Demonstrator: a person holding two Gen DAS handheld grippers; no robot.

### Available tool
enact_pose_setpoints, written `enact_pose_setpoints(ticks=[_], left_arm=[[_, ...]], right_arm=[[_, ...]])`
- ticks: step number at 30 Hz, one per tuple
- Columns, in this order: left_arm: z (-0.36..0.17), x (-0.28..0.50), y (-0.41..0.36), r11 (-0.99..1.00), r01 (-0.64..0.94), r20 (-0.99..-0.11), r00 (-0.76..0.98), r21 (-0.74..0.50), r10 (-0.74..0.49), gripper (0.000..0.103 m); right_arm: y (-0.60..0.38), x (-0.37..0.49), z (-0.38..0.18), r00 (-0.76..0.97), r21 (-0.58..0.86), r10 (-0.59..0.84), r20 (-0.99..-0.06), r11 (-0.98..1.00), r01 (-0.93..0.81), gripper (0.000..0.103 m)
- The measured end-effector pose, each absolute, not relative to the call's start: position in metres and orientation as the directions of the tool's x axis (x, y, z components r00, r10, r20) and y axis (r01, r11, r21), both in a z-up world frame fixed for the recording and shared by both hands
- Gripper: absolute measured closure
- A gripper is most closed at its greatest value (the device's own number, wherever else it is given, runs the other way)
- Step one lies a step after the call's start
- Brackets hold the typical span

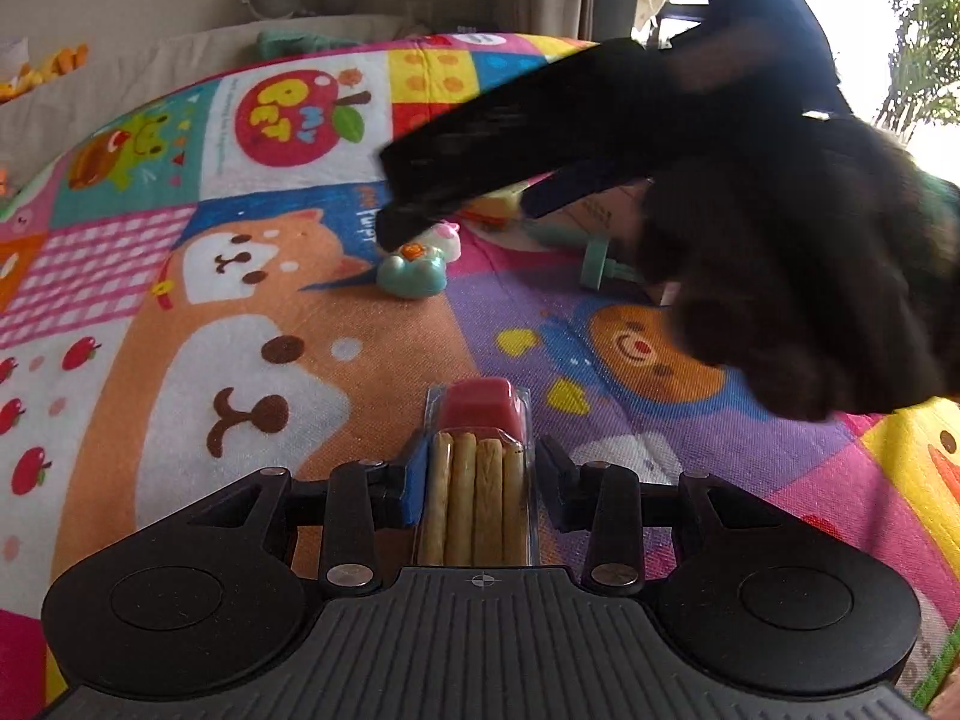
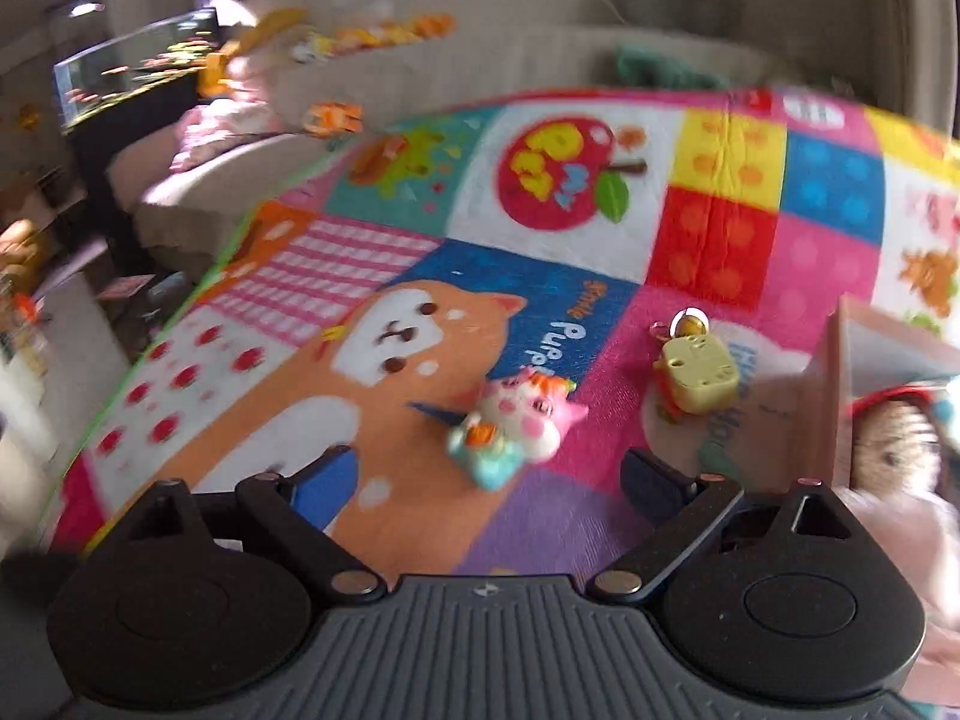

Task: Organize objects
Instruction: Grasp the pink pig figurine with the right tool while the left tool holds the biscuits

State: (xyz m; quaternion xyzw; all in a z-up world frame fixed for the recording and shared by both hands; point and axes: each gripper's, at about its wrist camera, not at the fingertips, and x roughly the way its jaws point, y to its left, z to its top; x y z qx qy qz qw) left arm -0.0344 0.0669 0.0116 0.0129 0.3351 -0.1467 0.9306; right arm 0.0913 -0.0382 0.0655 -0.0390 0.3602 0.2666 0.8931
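Note:
My left gripper [image 1: 480, 450] is shut on a clear snack pack [image 1: 477, 480] of biscuit sticks with a red dip cup, held just above the colourful play mat [image 1: 252, 312]. My right gripper [image 2: 486, 468] is open and empty above the mat; in the left wrist view it shows as a dark shape [image 1: 600, 132] over the toys. A pink-and-white cat toy on a teal cloud base [image 2: 510, 426] lies just ahead of the right gripper, and shows in the left wrist view [image 1: 414, 270]. A yellow square toy [image 2: 696, 372] with a keyring lies further right.
A cardboard box [image 2: 888, 360] with a knitted doll [image 2: 894, 438] stands at the mat's right. A teal stamp-like toy [image 1: 600, 264] lies near the box. A beige sofa [image 2: 480, 72] borders the mat's far side, a fish tank [image 2: 132, 66] at far left.

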Motion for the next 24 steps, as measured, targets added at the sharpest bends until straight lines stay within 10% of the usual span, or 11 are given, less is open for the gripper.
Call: enact_pose_setpoints(ticks=[5, 10, 24], left_arm=[[0.010, -0.034, 0.076, 0.950, 0.280, -0.600, 0.739, -0.138, -0.305, 0.061], [0.010, -0.033, 0.082, 0.944, 0.271, -0.585, 0.741, -0.190, -0.331, 0.061], [0.008, -0.031, 0.092, 0.924, 0.267, -0.560, 0.737, -0.272, -0.378, 0.063]], right_arm=[[-0.022, 0.130, 0.046, 0.587, 0.172, 0.405, -0.701, 0.894, -0.413, 0.014], [-0.006, 0.138, 0.038, 0.538, 0.136, 0.365, -0.760, 0.899, -0.417, 0.055], [-0.046, 0.064, 0.067, 0.630, -0.027, 0.193, -0.753, 0.946, -0.322, 0.057]])
